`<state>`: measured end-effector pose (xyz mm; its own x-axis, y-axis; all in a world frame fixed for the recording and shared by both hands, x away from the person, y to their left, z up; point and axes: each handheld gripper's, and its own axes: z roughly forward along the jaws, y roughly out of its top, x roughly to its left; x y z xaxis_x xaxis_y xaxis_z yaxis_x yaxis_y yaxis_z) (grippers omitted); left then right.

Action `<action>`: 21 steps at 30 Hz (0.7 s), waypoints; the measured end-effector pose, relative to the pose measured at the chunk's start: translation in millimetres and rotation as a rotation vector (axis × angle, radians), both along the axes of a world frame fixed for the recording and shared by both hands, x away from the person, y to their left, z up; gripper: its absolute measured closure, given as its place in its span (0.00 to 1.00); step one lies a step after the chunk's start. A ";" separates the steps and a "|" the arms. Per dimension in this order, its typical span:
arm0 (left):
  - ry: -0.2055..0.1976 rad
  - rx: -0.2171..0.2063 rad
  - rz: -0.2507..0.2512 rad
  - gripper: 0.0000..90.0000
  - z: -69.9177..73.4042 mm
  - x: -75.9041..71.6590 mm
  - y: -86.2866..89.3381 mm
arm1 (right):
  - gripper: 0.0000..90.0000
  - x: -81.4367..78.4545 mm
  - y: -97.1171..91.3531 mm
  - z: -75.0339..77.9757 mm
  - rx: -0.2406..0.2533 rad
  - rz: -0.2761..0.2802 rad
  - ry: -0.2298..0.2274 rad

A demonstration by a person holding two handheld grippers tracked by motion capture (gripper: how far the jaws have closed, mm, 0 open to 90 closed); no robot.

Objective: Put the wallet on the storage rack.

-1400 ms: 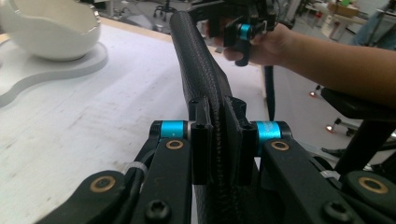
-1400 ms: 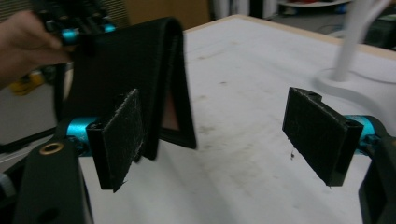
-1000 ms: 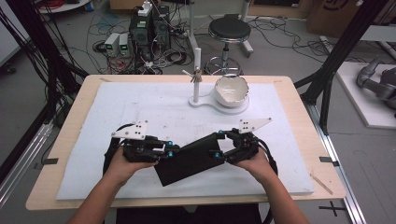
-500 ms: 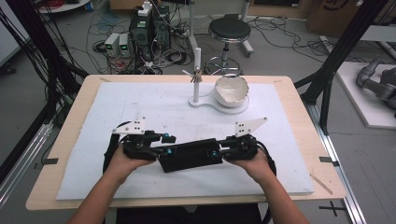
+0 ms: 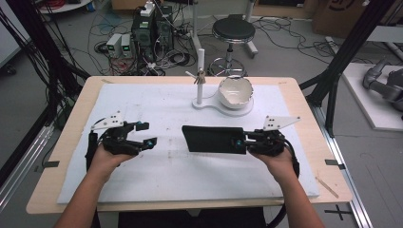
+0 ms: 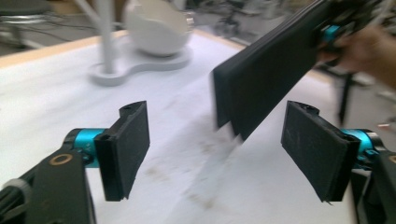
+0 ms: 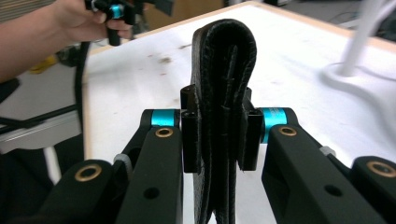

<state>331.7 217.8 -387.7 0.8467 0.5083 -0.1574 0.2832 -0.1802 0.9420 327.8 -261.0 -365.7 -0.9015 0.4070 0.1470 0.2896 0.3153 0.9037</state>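
Note:
A black folded leather wallet [image 5: 211,139] hangs just above the white mat, held by its right end. My right gripper [image 5: 239,143] is shut on it, having closed within the last second. In the right gripper view the pads pinch the folded wallet [image 7: 224,60] edge-on, with the right gripper [image 7: 219,135] level. My left gripper [image 5: 146,134] stands apart to the left, its jaws just opened wide. In the left gripper view, nothing sits between the pads of the left gripper [image 6: 218,140]. The wallet [image 6: 271,70] shows farther off in that view, in the other hand's gripper.
A white bowl [image 5: 235,90] rests on a white stand base with an upright post [image 5: 200,71] at the mat's far middle. The white mat [image 5: 157,104] covers a wooden table [image 5: 71,123]. A stool [image 5: 233,31] and cables lie beyond the table.
Both grippers were at the wallet a second ago. The left gripper has let go, opened and drawn away to the left; the right gripper has closed on the wallet and carried it rightward.

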 end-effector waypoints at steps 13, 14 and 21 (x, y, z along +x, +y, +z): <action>-0.003 0.128 0.036 0.25 -12.0 1.9 7.0 | 0.85 4.0 -37.1 37.0 -0.032 -0.177 -0.095; -0.006 0.129 0.034 0.25 -12.4 1.7 6.2 | 0.85 4.9 -38.5 41.5 -0.043 -0.187 -0.103; 0.003 0.131 0.027 0.25 -17.0 1.1 1.3 | 0.85 17.6 -46.7 88.1 -0.143 -0.267 -0.162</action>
